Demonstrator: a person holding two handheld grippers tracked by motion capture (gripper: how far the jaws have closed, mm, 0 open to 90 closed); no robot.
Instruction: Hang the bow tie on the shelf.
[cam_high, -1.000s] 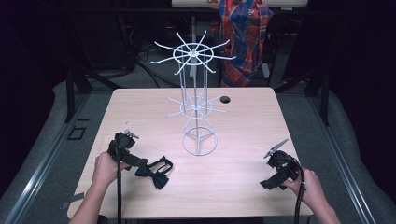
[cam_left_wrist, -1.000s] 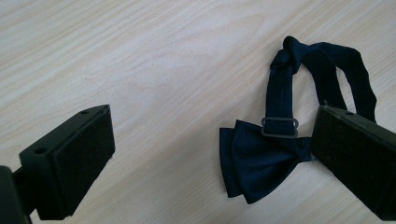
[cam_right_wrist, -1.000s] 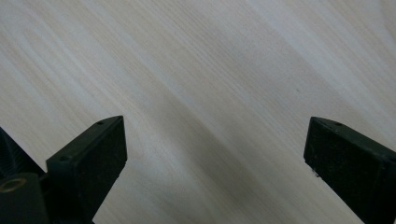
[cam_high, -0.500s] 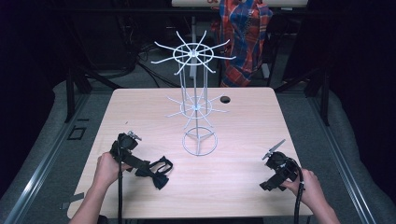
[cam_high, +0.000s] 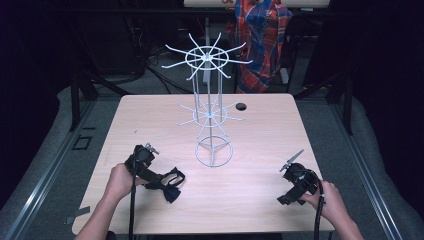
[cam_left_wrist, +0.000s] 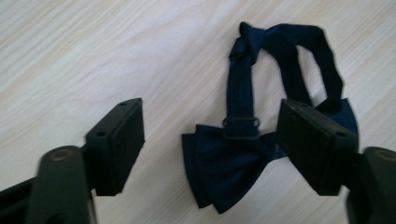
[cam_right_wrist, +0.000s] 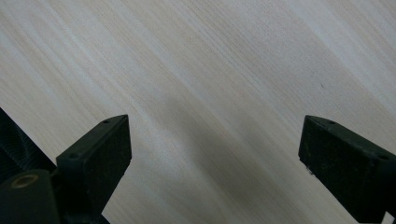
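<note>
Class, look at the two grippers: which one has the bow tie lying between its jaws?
The left gripper: the dark blue bow tie lies on the table between its jaws, which have just been closing. The right gripper has bare wood between its jaws.

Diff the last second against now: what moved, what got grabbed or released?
The left gripper has just been closing its jaws around the navy bow tie; the tie lies between them on the table, and the pads do not press on it yet. Nothing was released. The left hand barely shifted. The right gripper stayed put, open over bare wood, and the white wire stand did not move.
</note>
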